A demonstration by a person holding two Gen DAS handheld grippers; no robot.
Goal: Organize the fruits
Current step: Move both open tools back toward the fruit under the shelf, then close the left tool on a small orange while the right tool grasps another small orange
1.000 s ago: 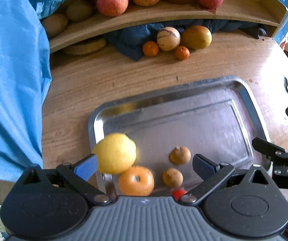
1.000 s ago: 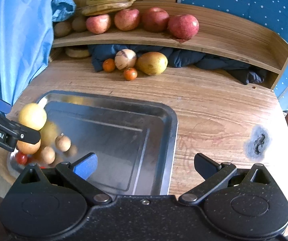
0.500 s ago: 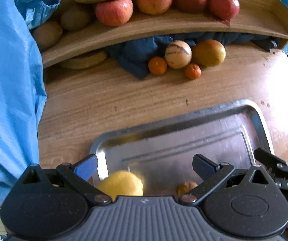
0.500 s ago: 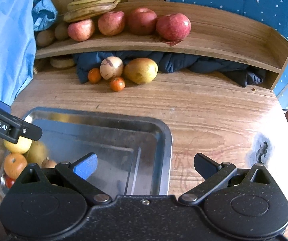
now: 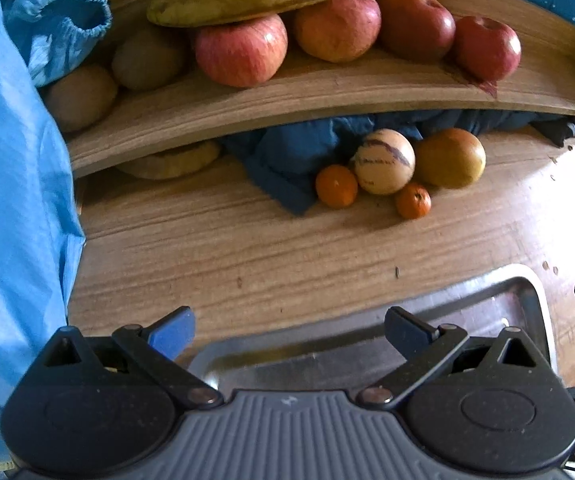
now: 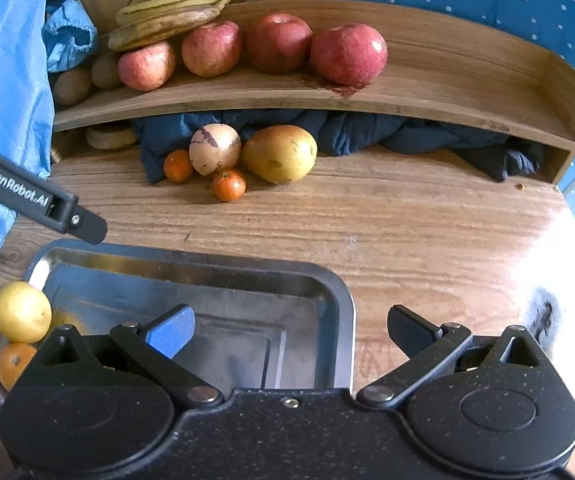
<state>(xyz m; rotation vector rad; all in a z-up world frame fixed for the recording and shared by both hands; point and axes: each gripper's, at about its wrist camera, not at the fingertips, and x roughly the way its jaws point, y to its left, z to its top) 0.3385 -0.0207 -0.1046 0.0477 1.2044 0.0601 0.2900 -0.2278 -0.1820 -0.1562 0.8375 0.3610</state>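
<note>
- Wooden table (image 6: 407,216): metal tray (image 6: 343,304) at near side, dark blue cloth (image 6: 367,128) bunched under the shelf.
- On table before the cloth: two small oranges (image 6: 178,166), a pale striped fruit (image 6: 215,149), a yellow-green fruit (image 6: 279,154), clustered, some touching.
- Wooden shelf (image 6: 447,92) over table rear: four apples (image 6: 347,53) in a row, bananas (image 6: 167,16) resting on the leftmost, brown fruits (image 6: 73,86) at left end.

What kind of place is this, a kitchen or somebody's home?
Probably a home, at a wooden table set up for sorting fruit. A small wooden shelf holds apples and bananas, and a metal tray sits in front.
</note>
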